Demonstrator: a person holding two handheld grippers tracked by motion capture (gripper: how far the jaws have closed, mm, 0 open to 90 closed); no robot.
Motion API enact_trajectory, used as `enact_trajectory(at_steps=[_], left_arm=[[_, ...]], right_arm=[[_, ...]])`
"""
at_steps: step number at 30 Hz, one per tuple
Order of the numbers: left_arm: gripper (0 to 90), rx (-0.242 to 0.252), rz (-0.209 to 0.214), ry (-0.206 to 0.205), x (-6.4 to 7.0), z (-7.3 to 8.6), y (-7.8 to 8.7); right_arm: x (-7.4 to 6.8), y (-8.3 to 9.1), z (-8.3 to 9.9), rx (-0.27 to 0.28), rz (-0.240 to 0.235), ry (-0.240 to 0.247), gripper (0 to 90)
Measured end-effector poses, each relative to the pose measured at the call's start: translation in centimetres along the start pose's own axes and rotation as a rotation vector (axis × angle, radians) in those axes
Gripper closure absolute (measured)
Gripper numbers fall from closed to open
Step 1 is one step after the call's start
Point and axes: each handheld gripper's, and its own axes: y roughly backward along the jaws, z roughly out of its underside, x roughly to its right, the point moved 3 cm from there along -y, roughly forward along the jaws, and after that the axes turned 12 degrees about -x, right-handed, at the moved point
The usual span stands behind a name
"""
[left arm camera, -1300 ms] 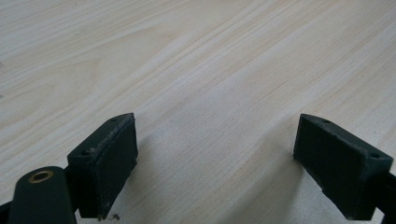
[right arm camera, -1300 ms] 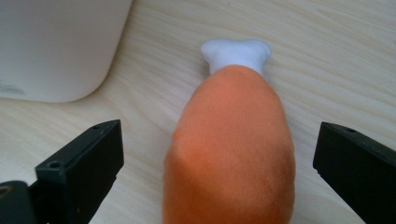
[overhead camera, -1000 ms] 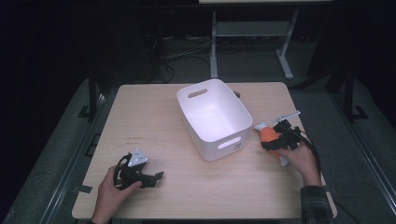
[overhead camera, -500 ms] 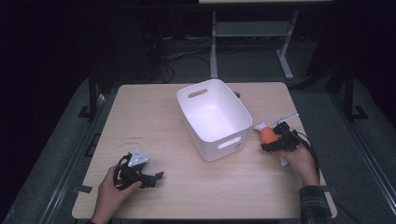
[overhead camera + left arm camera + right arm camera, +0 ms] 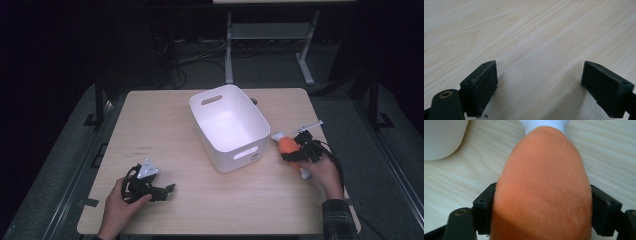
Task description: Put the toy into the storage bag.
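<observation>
An orange plush toy (image 5: 286,145) with a white end lies just right of a white plastic bin (image 5: 225,159) on the wooden table (image 5: 160,130). My right gripper (image 5: 295,151) is shut on the orange toy (image 5: 541,182), with its jaws pressed against both sides of the soft body, low over the table. The bin's curved wall (image 5: 441,137) shows at the upper left of the right gripper view. My left gripper (image 5: 167,190) rests near the table's front left, held by a hand. It stands open (image 5: 539,87), with bare wood between its pads (image 5: 482,85).
The bin looks empty and sits at the table's middle, turned at an angle. A white strip (image 5: 310,125) lies near the right edge behind the toy. Beyond the table are a dark floor, cables and a metal stand (image 5: 230,45).
The right gripper with the orange toy has shifted very slightly toward the bin. The left gripper has stayed put.
</observation>
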Motion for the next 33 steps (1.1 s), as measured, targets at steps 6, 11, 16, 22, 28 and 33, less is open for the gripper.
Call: enact_trajectory(at_steps=[6,11,16,22,28,33], left_arm=[[12.7,0.001,0.000,0.001,0.0,0.0,0.0],[12.7,0.002,0.000,0.001,0.0,0.0,0.0],[12.7,0.002,0.001,0.001,0.0,0.0,0.0],[12.7,-0.001,0.001,0.001,0.0,0.0,0.0],[12.7,-0.003,0.001,-0.001,0.0,0.0,0.0],[12.7,-0.003,0.000,-0.001,0.0,0.0,0.0]], right_arm=[[-0.2,1.3,0.1,0.023,-0.003,0.011,22.2],[-0.3,2.5,0.2,0.044,-0.010,0.026,22.2],[-0.1,4.0,0.0,0.062,-0.022,0.032,22.2],[-0.2,5.4,-0.5,0.082,-0.024,0.049,22.2],[-0.6,6.8,-1.5,0.091,-0.031,0.083,22.2],[-0.6,7.4,-2.0,0.100,-0.033,0.090,22.2]])
